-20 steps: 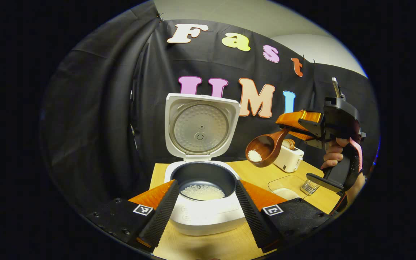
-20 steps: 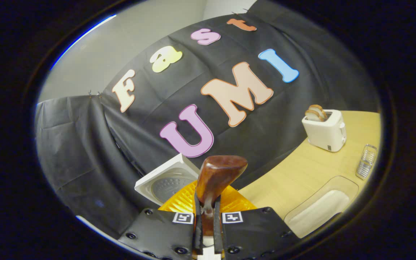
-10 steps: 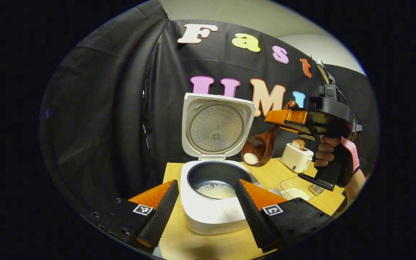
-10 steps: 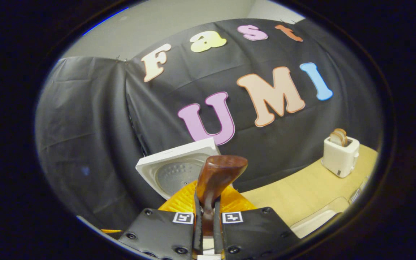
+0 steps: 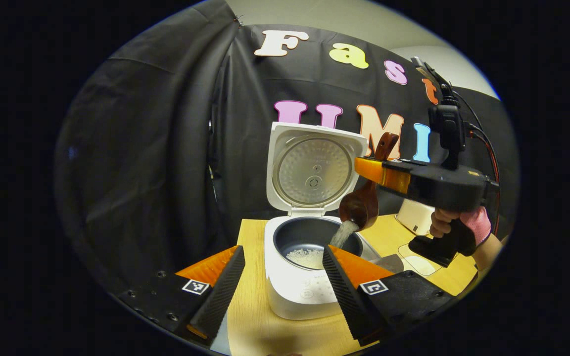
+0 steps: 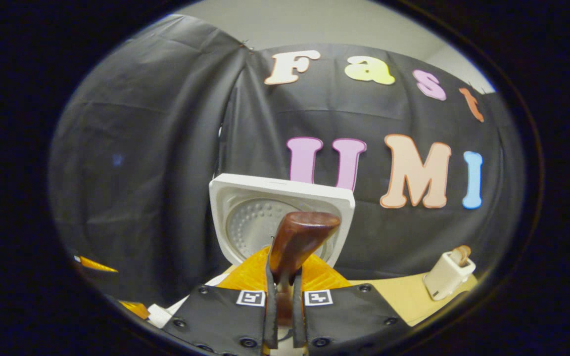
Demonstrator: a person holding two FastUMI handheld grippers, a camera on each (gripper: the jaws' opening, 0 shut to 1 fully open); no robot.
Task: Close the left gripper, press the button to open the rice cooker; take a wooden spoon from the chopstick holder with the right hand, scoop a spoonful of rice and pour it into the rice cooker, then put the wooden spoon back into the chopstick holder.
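Note:
The white rice cooker (image 5: 295, 291) stands on the wooden table with its lid (image 5: 314, 168) raised upright; rice lies in its dark inner pot (image 5: 309, 237). My right gripper (image 5: 371, 170) hovers over the pot's right rim, shut on the handle of the wooden spoon (image 5: 361, 207). The spoon's bowl tips down and a stream of rice (image 5: 340, 233) falls into the pot. In the right gripper view the spoon handle (image 6: 295, 242) stands between my right gripper (image 6: 282, 296) fingers, with the lid (image 6: 265, 217) behind. My left gripper (image 5: 279, 282) is open, its fingers flanking the cooker's front.
A white toaster (image 6: 448, 274) stands at the back right of the table (image 5: 255, 326). A clear shallow dish (image 5: 421, 262) lies right of the cooker, below the hand (image 5: 446, 222) that holds the right gripper. Black cloth closes off the back and left.
The right gripper moved left over the pot and rolled, tipping the spoon so the rice now pours out. My left gripper view shifted, putting the cooker further right.

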